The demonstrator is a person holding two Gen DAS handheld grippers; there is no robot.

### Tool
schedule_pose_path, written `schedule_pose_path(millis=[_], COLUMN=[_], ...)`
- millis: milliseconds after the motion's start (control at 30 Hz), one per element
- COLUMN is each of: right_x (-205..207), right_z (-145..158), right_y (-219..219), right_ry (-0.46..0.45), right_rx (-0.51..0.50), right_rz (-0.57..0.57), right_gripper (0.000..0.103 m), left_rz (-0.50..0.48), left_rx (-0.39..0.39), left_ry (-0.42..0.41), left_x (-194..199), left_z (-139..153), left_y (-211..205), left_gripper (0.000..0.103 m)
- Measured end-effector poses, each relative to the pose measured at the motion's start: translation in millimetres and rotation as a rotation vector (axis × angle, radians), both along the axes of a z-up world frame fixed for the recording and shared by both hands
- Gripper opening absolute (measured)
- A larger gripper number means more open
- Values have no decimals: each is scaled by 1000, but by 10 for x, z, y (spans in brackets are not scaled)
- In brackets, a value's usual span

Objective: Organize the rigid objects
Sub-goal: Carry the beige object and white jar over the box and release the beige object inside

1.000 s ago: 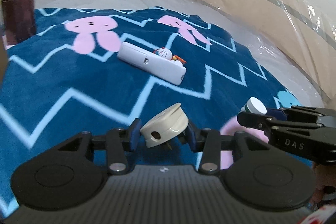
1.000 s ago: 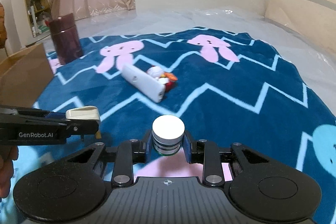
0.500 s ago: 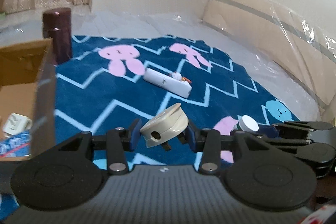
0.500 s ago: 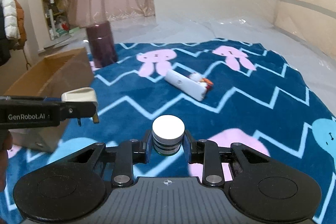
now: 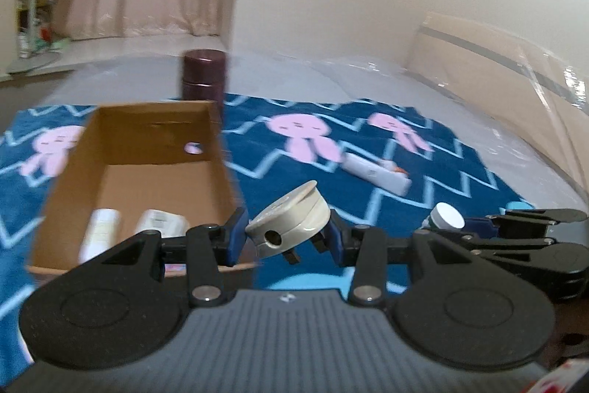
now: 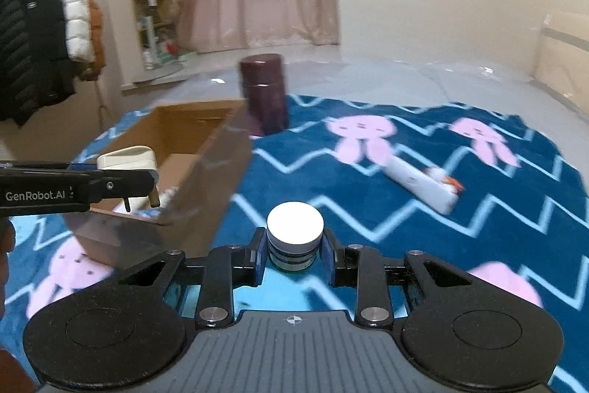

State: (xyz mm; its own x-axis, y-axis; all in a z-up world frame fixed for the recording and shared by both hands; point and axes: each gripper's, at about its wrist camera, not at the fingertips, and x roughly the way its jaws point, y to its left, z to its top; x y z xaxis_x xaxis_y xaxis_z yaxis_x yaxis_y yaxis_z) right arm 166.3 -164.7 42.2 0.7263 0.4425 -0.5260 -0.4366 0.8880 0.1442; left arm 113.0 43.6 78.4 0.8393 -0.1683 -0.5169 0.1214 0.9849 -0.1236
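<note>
At the lower centre of the left wrist view, left gripper (image 5: 286,234) clamped on a beige wall plug (image 5: 289,223), blue pads pressed against its two sides, round face tilted up and to the right, dark prongs poking out underneath. Just left of and beyond it, an open cardboard box (image 5: 121,139) on a blue blanket (image 5: 441,172) patterned with pink rabbits and pale zigzags; inside the box, two whitish items near the lower wall, too blurred to name. Behind the box's far corner, upper centre, an upright maroon canister (image 5: 203,78). Right of centre on the blanket, a long white case (image 5: 375,174) lying at a slant with a small toy figure at its far side, the two touching. At the right edge, right gripper (image 5: 447,227) seen side-on, closed around a small white-capped jar (image 5: 446,218). In the right wrist view, same right gripper (image 6: 294,251) at lower centre, pads tight on the jar (image 6: 294,238), white lid facing up. At left middle, left gripper's black finger (image 6: 77,185) with the plug (image 6: 127,162) held above the box (image 6: 206,164), near its near end. Canister (image 6: 263,94) upper centre behind the box; white case (image 6: 419,185) at right middle on the blanket (image 6: 515,209), well apart from the box. Coats on a rack at upper left, pink curtain at top centre.
</note>
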Motion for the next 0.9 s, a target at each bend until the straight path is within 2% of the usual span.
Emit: schedule_pose_path(millis=[233,367,533,900], right_x=[209,370,532,652], right_z=[76,71,4,-134], right_y=[688,1016,1304,1527], right_ry=[2,7,25,52], right_rx=[53,55,51,40], right_rz=[129,172,204,222], right_gripper=[27,27,27,27], left_rz=[131,173,184,183], left_rx=[44,58,64,56], left_ry=[9,24,45,79], left_x=[5,44,136,297], left_z=[34,-14,-125,-340], left_y=[757,1069,1244,1398], left_gripper=[39,39,39,39])
